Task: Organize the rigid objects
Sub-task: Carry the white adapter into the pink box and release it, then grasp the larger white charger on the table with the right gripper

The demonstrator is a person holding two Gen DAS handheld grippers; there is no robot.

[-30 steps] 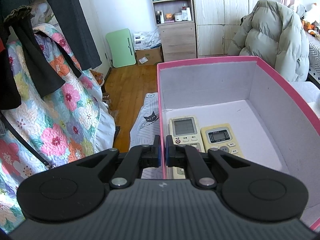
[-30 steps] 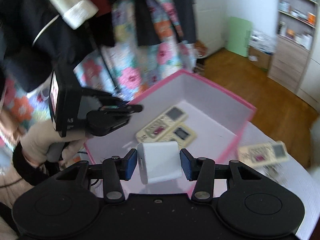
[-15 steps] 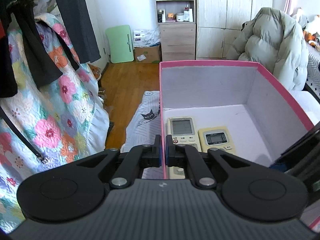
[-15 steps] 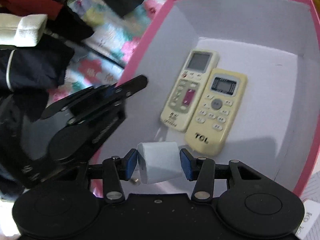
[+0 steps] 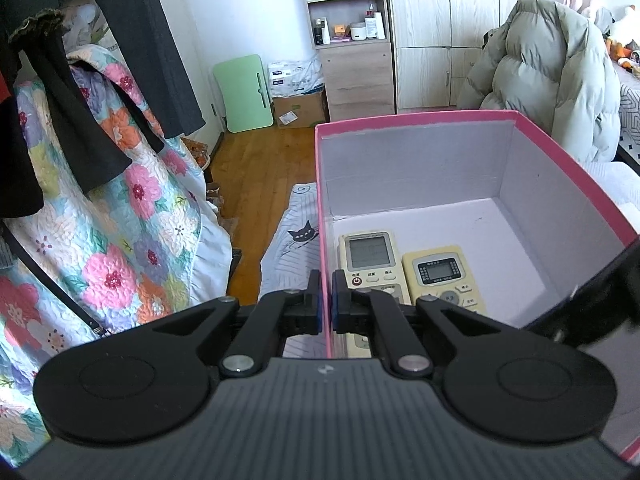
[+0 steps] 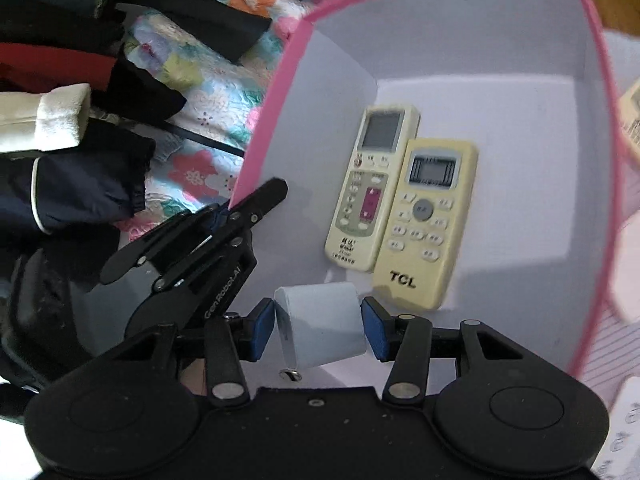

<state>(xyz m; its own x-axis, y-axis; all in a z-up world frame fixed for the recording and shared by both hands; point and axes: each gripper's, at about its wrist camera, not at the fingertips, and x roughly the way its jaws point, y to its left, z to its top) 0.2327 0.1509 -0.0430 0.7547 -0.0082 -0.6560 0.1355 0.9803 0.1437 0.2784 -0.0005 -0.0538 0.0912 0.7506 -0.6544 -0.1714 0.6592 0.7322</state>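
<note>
The white plug adapter (image 6: 322,326) sits squeezed between the blue pads (image 6: 264,330) of the right gripper (image 6: 320,330), its metal prongs pointing back toward the camera. It hangs inside the pink box (image 6: 264,136), low over the white floor near the box's near left corner and just short of the two remotes.

The two remotes lie side by side on the box floor, touching along their long edges, screens toward the far wall. The white remote (image 6: 370,188) lies nearer the left wall; the yellowed TCL remote (image 6: 426,222) is on its right and reaches a little closer to the adapter. The right half of the box floor is bare.

The left gripper (image 5: 326,300) is nearly closed, pinching the left wall of the pink box (image 5: 416,120) between its pads, one finger outside and one inside. From the left wrist view the white remote (image 5: 370,258) and the TCL remote (image 5: 442,278) show just beyond the fingers.

Outside the box on the right, the blurred edge of another remote (image 6: 632,120) shows. A floral quilt (image 5: 112,240) and dark clothes (image 5: 132,44) hang on the left; a puffy grey-green coat (image 5: 556,80) lies beyond the box.
</note>
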